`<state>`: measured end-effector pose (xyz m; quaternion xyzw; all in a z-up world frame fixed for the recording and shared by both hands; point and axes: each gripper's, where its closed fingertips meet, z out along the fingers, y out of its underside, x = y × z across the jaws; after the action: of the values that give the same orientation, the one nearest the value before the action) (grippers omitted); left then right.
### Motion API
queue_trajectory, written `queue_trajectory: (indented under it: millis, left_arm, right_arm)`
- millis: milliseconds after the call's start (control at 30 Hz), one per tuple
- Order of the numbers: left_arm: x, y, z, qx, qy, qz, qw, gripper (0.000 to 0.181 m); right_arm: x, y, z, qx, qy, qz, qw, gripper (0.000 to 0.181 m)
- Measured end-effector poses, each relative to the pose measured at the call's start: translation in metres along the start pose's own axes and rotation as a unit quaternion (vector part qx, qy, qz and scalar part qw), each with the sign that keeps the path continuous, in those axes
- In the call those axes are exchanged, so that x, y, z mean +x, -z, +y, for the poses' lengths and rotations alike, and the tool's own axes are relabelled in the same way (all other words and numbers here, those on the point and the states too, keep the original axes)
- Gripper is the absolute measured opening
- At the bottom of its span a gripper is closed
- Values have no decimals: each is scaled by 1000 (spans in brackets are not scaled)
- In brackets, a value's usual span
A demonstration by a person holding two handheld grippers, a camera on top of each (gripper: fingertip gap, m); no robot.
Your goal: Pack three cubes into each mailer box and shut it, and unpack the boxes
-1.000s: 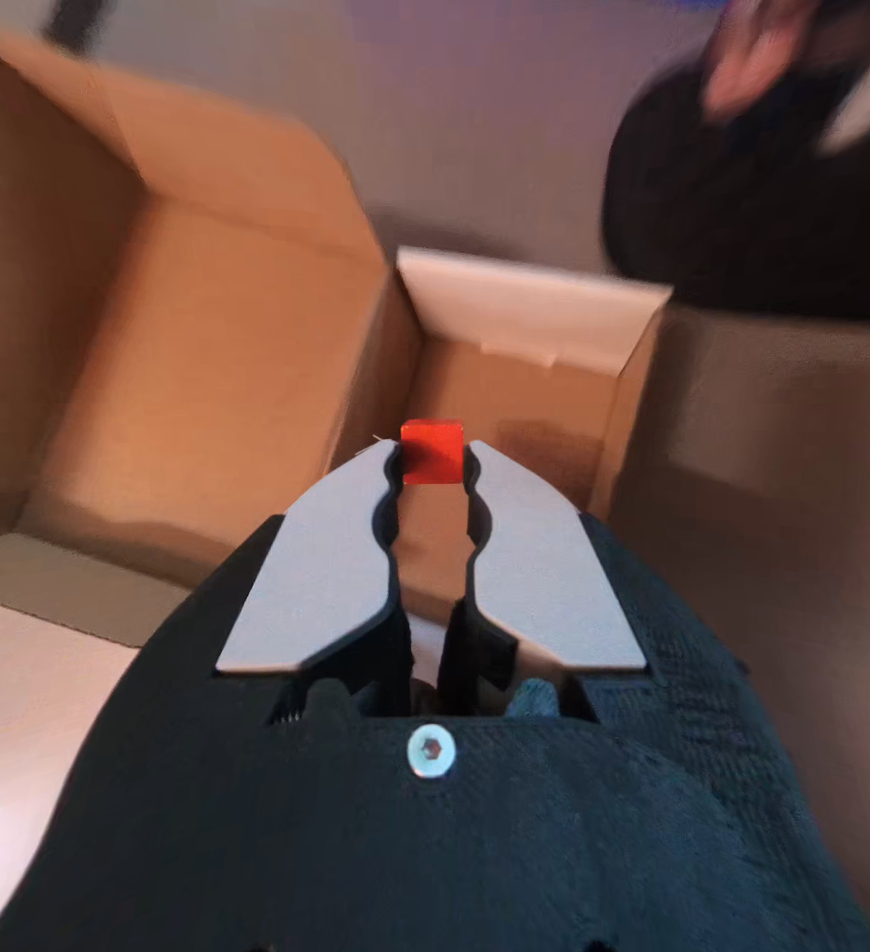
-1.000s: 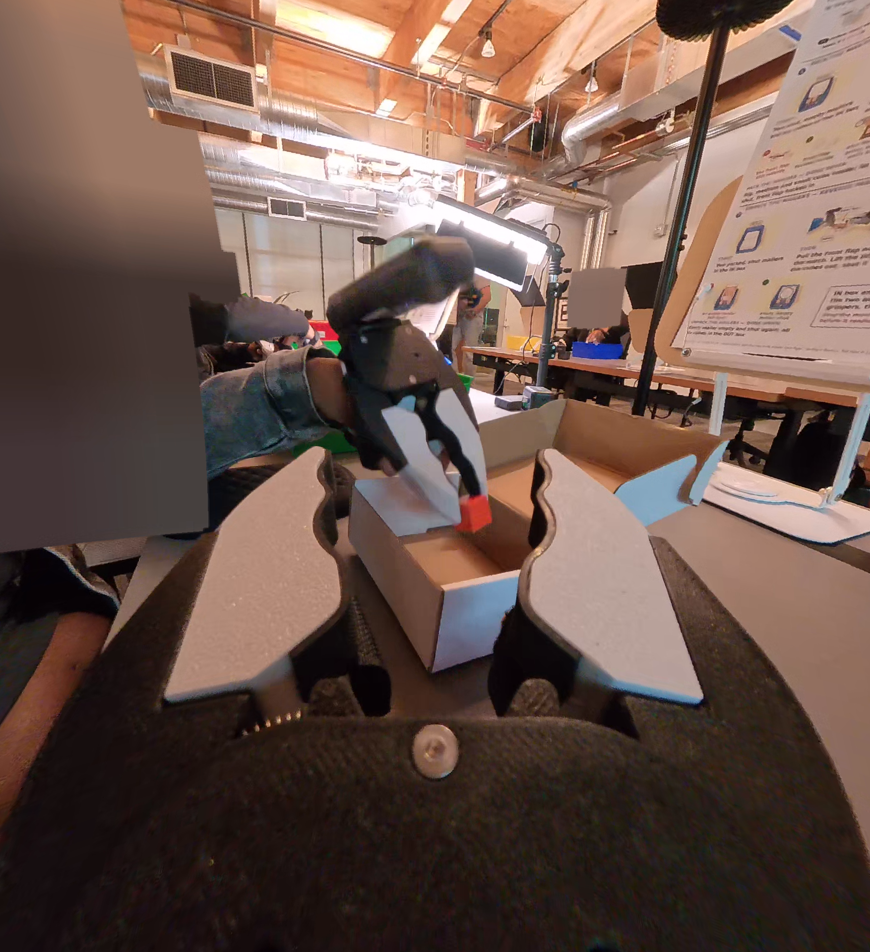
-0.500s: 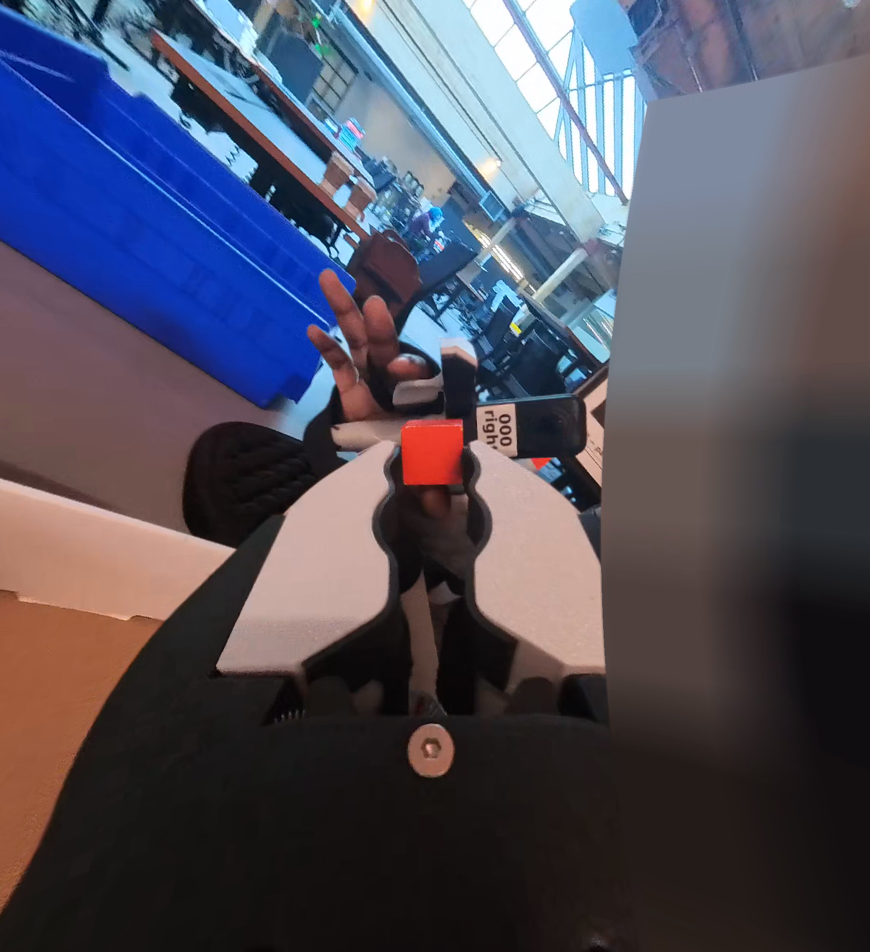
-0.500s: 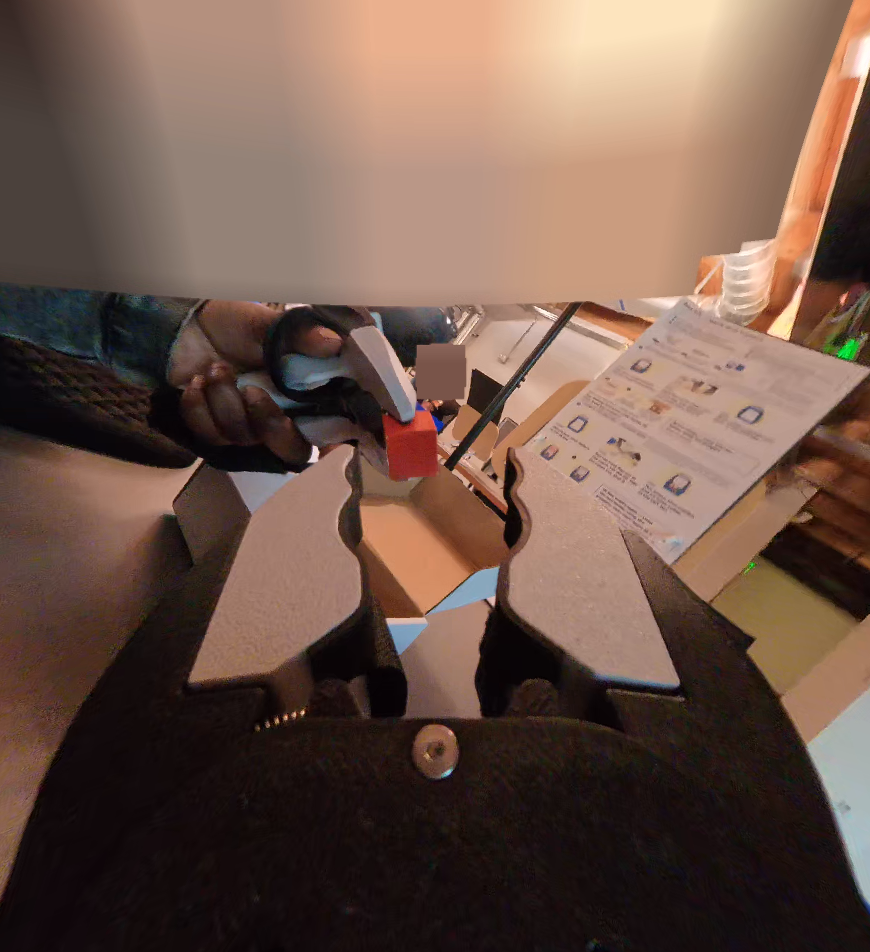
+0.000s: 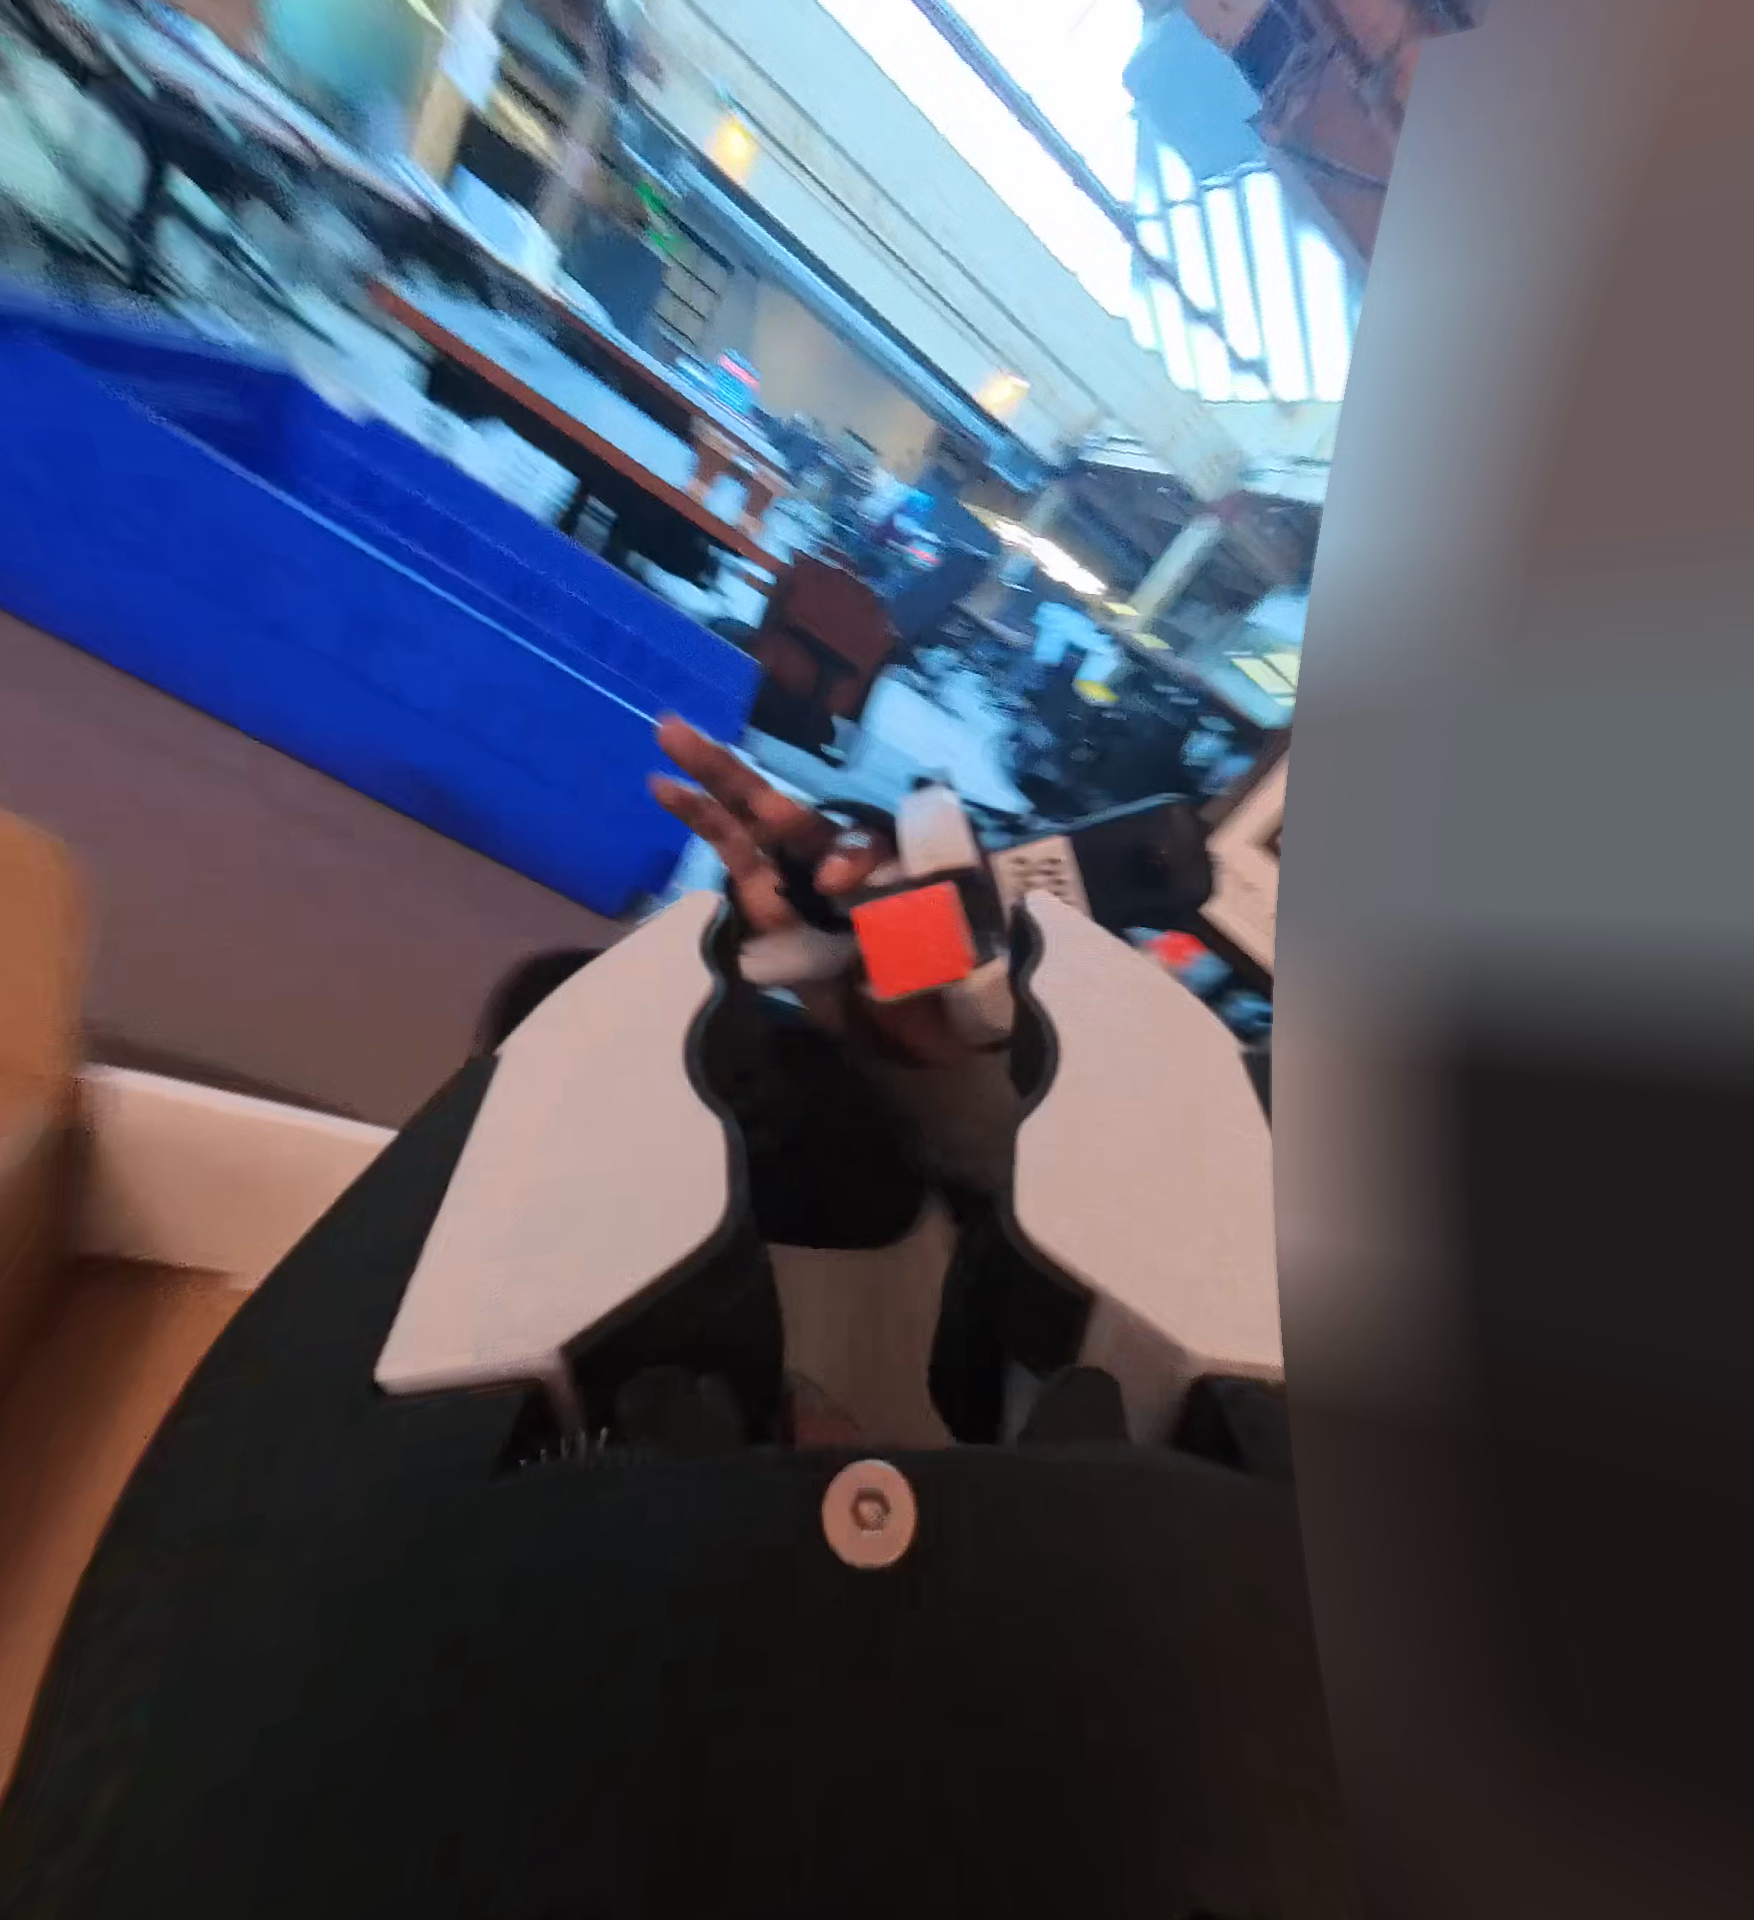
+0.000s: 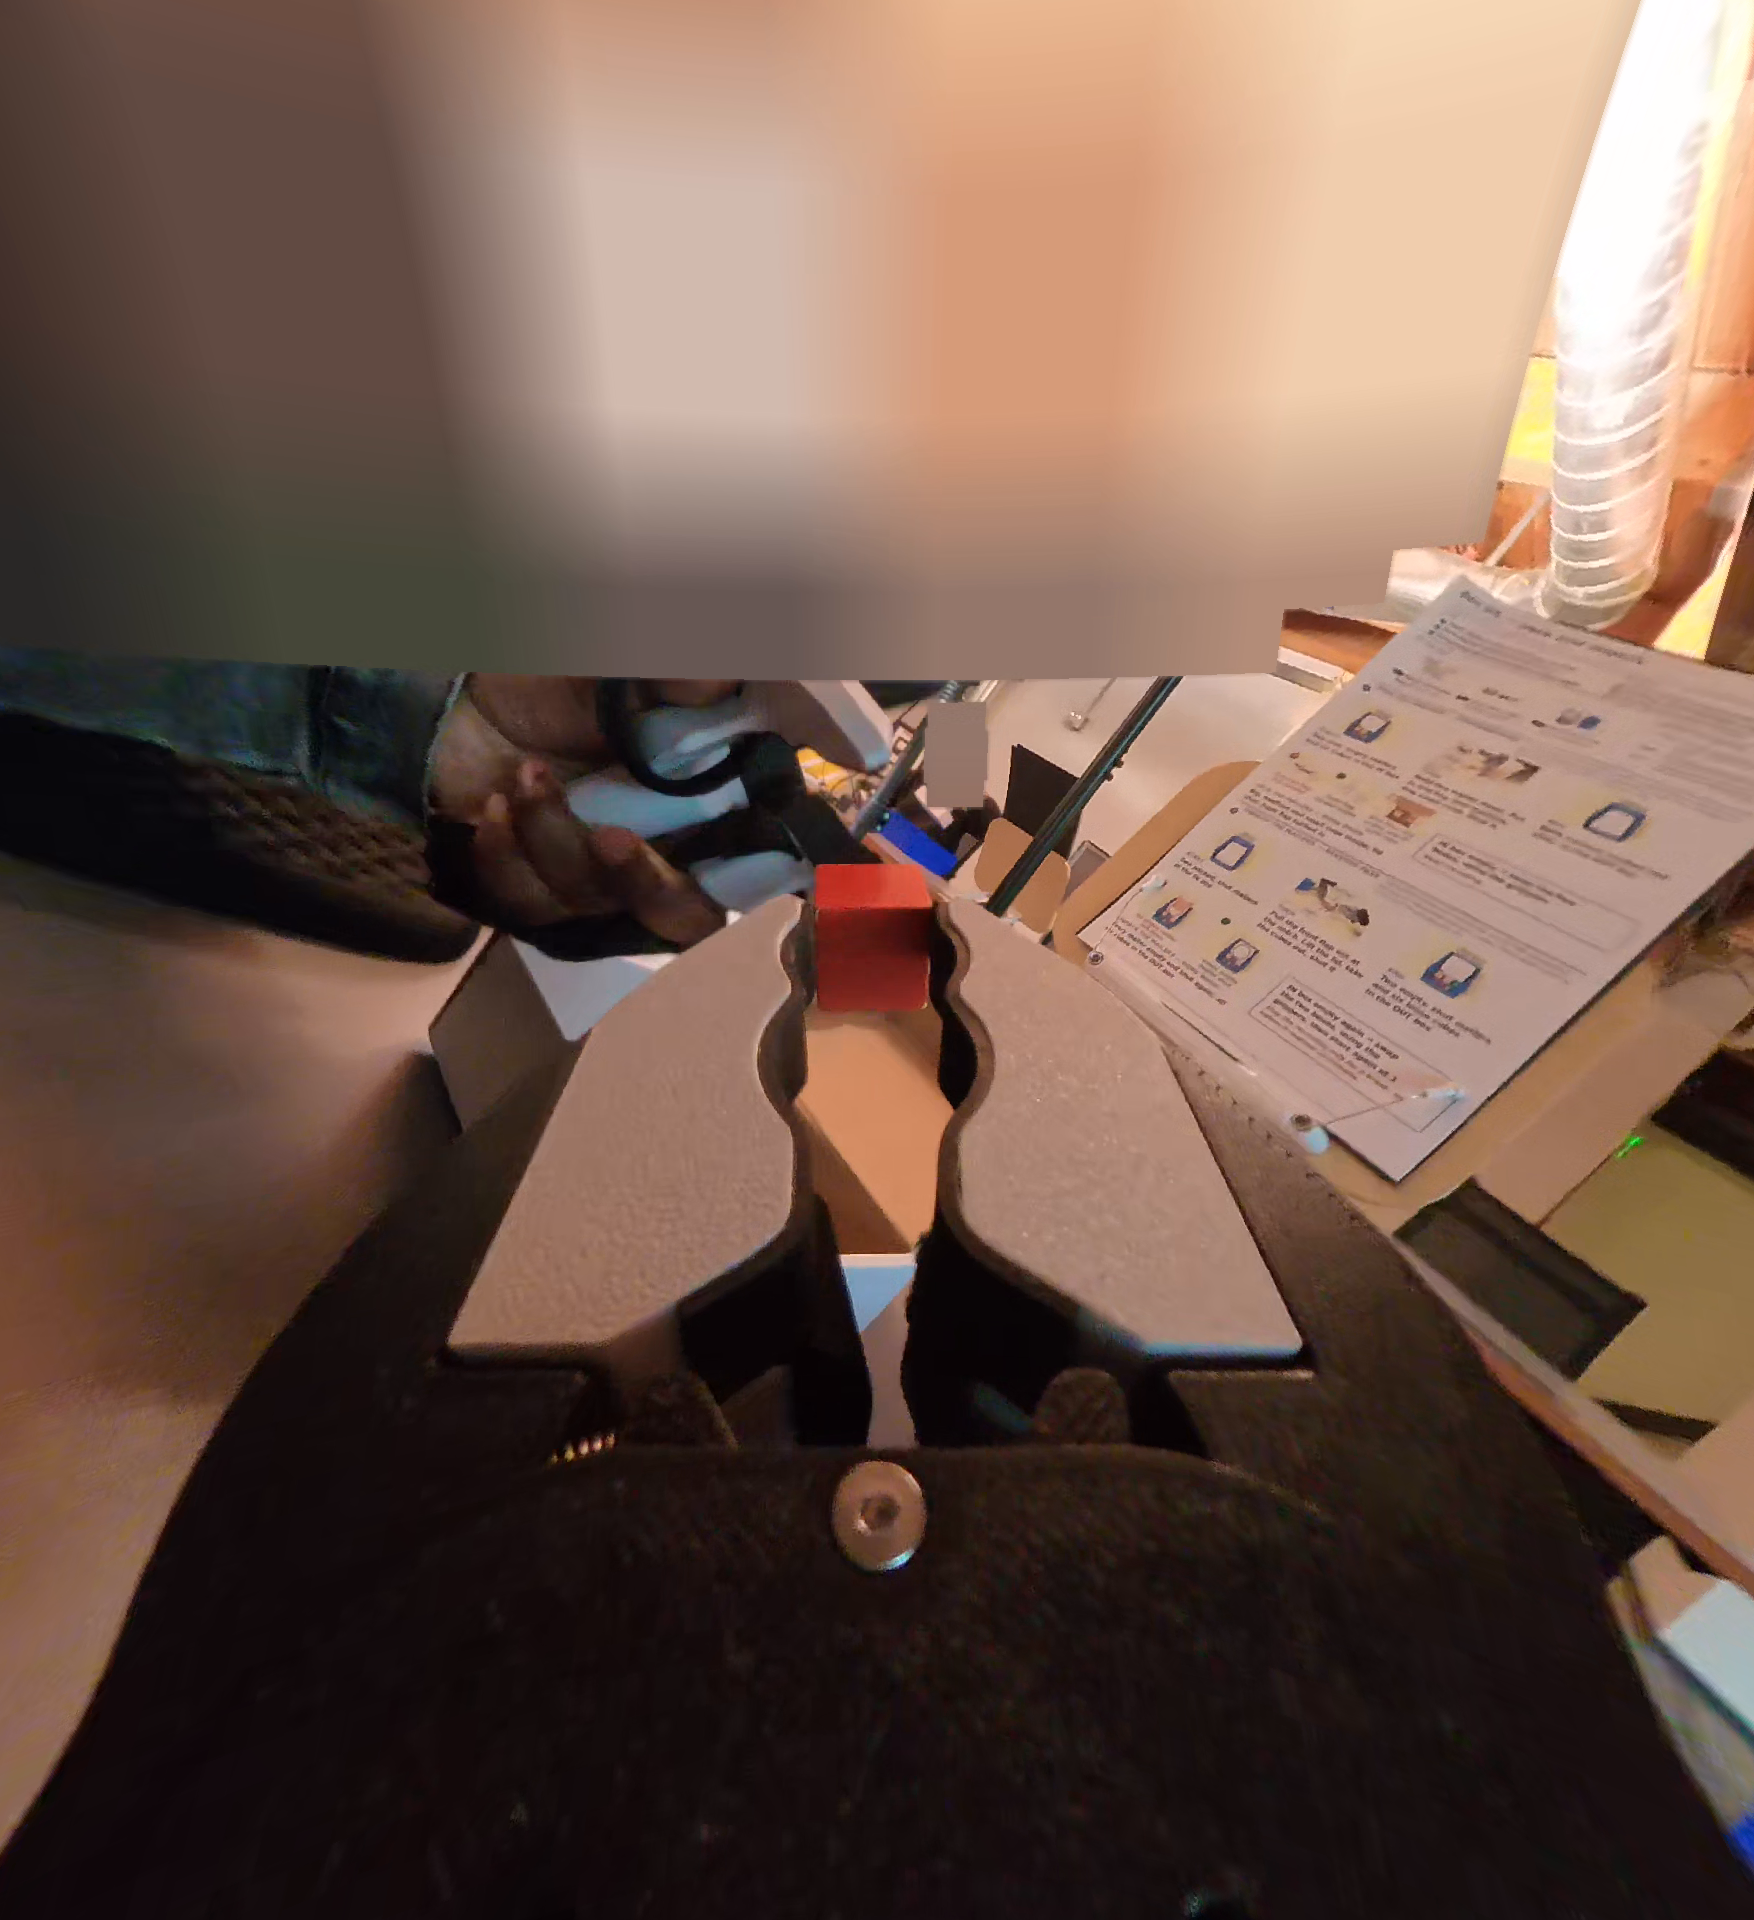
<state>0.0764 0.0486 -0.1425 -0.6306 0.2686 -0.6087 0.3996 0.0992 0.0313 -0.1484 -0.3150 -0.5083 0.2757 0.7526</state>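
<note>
A red cube (image 6: 871, 945) is clamped between the tips of my right gripper (image 6: 873, 920), which is shut on it above an open mailer box (image 6: 499, 1029) with a brown inside. In the left wrist view the same cube (image 5: 912, 938) sits in the gap of my left gripper (image 5: 873, 920), whose jaws stand open and apart from it. The right gripper's white fingers (image 5: 938, 836) pinch the cube there. The hand (image 6: 540, 852) holding the left gripper shows just behind the cube. The box's white rim (image 5: 208, 1174) is at the lower left.
A blue bin (image 5: 333, 603) stands on the grey table (image 6: 125, 1143) beyond the box. An illustrated instruction sheet on a tilted board (image 6: 1424, 904) stands to the right. Large blurred patches cover the top of the right view and the right of the left view.
The left gripper lifted the red cube out of the box and has opened. The right gripper has closed on the cube, so the cube passed from left to right.
</note>
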Motion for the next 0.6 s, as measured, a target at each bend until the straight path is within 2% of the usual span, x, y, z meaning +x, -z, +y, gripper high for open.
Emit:
queue_trajectory:
  millis: [33, 100, 133, 200, 233, 267, 333, 400, 500, 600]
  left_arm:
    - [-8, 10, -11, 18, -52, -49, 997, 57]
    - [-28, 40, -36, 63, -171, -183, 966, 67]
    - [-38, 60, -49, 88, -232, -256, 934, 71]
    - [-49, 106, -72, 144, -335, -381, 850, 73]
    - [-48, 122, -78, 167, -364, -412, 819, 72]
    - [-48, 132, -80, 176, -374, -424, 806, 71]
    - [-52, 136, -76, 176, -357, -423, 814, 71]
    - [-53, 133, -75, 176, -347, -417, 821, 71]
    - [-52, 125, -73, 160, -364, -414, 819, 71]
    - [-55, 121, -69, 140, -376, -421, 814, 71]
  right_arm:
    - [4, 2, -1, 5, -19, 6, 1000, 20]
    - [17, 7, -4, 15, -54, 27, 998, 20]
    - [25, 11, -5, 19, -66, 41, 997, 21]
    - [49, 20, -7, 10, -82, 84, 993, 20]
    - [64, 27, -6, -10, -90, 111, 990, 20]
    - [78, 35, -4, -39, -96, 130, 986, 20]
    - [105, 57, 9, -140, -118, 150, 972, 20]
    - [128, 90, 28, -267, -155, 168, 936, 21]
    - [137, 141, 57, -430, -239, 150, 858, 21]
    - [124, 178, 90, -566, -285, 94, 768, 21]
